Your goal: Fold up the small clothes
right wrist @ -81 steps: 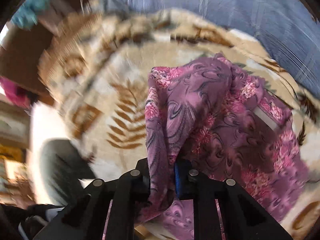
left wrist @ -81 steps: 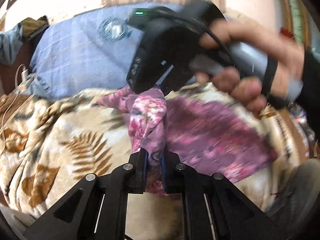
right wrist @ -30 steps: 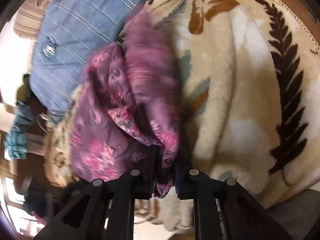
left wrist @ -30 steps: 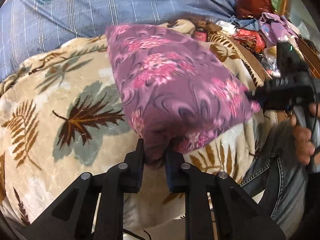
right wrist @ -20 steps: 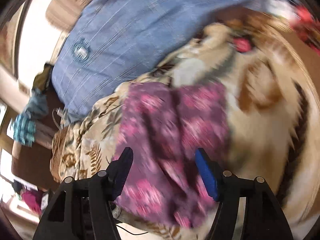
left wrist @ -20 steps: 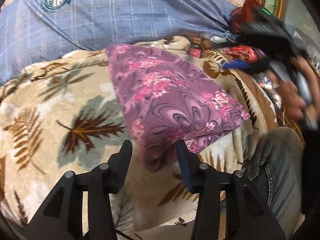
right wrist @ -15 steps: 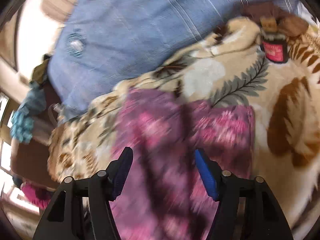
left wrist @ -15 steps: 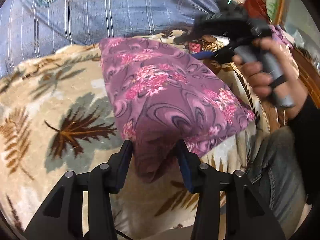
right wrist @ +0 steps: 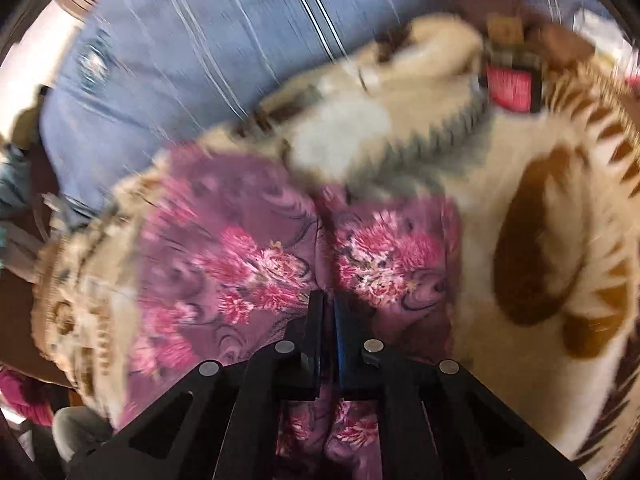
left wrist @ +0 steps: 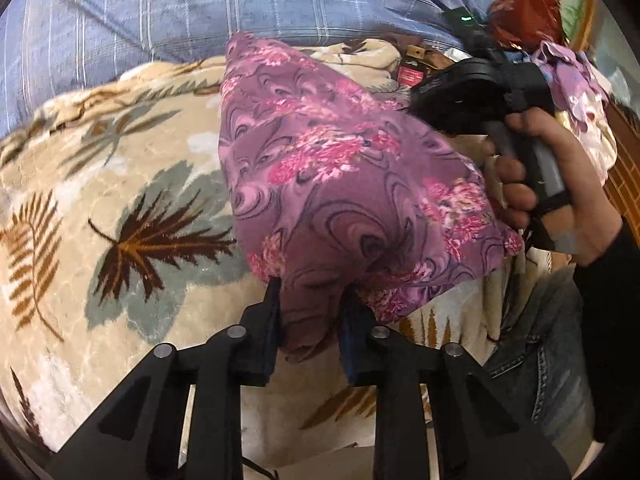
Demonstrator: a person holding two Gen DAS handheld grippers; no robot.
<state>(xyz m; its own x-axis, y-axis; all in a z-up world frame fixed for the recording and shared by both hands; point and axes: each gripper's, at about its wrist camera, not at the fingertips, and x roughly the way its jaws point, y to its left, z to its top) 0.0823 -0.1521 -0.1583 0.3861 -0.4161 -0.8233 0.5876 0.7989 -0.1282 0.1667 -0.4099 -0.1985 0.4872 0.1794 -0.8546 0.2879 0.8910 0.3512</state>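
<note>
Purple floral garment, apparently folded, on blanket.

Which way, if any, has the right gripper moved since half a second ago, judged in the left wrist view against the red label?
Yes. The right gripper has dropped below the red label and now touches the purple garment's right edge.

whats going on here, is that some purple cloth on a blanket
Yes. A person is folding a purple floral garment on a leaf-print blanket. The left gripper has its fingers around the near corner. The right gripper is nearly shut over the fabric's far side, though blur hides whether it pinches any.
</note>
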